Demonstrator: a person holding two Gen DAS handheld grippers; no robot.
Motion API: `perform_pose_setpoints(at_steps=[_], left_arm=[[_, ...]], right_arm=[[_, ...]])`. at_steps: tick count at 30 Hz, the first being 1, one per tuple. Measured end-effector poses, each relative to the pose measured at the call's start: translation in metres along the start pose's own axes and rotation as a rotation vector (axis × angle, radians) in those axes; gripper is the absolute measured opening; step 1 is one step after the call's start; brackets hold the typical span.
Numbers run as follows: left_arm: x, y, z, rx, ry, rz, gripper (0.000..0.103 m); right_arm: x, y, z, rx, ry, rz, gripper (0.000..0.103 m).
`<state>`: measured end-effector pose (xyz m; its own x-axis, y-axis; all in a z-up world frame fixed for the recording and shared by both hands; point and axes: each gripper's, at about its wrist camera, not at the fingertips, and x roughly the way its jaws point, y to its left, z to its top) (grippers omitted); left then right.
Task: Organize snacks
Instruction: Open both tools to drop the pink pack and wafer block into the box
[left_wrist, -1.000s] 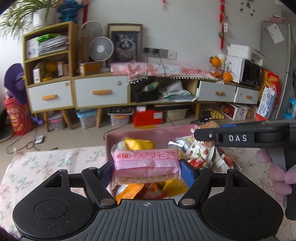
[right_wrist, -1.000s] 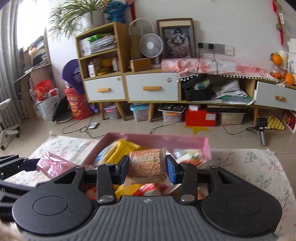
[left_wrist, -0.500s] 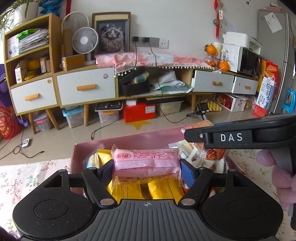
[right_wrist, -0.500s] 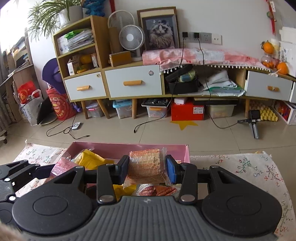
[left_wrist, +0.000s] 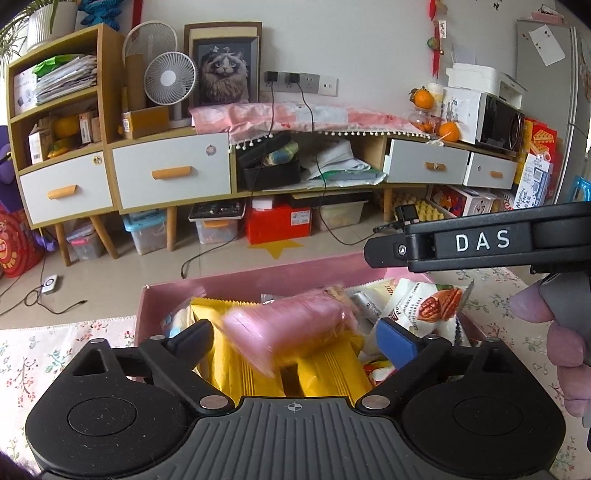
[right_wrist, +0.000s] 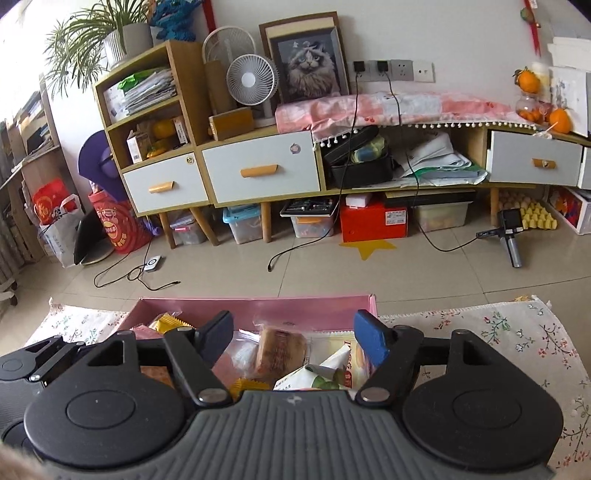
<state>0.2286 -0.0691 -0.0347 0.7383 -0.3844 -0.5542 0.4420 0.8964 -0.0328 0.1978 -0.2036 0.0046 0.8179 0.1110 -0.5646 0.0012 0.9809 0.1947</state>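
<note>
- On my floral tablecloth (left_wrist: 55, 354) sits the pink box (left_wrist: 236, 284) of snacks.
- My left gripper (left_wrist: 295, 338) has just been spreading wide; the blurred pink wafer pack (left_wrist: 288, 328) lies loose between its jaws, over the box.
- My right gripper (right_wrist: 293, 339) has likewise just been parting; the orange cracker pack (right_wrist: 279, 352) sits free in the box.

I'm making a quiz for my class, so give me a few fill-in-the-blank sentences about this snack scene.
1. The blurred pink packet hangs over the ____ box.
2. The left gripper has its jaws ____.
3. The packs lying under the pink packet are ____.

Missing words: pink; open; yellow
</note>
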Motion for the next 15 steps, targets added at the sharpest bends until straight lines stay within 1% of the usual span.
perform_pose_setpoints(at_steps=[2,6,11,15], left_arm=[[-0.004,-0.001,0.001,0.002,0.002,-0.001,0.099],[-0.017,-0.004,0.001,0.004,0.002,-0.001,0.1],[-0.039,-0.005,-0.001,-0.014,0.003,0.002,0.101],[-0.058,-0.006,-0.007,-0.021,0.003,0.013,0.102]], right_arm=[[-0.003,0.0,0.001,0.0,-0.004,-0.006,0.073],[-0.014,0.002,0.002,-0.007,-0.011,-0.01,0.076],[-0.03,0.003,0.002,-0.008,-0.02,-0.014,0.082],[-0.043,0.006,-0.002,-0.024,-0.022,-0.018,0.085]])
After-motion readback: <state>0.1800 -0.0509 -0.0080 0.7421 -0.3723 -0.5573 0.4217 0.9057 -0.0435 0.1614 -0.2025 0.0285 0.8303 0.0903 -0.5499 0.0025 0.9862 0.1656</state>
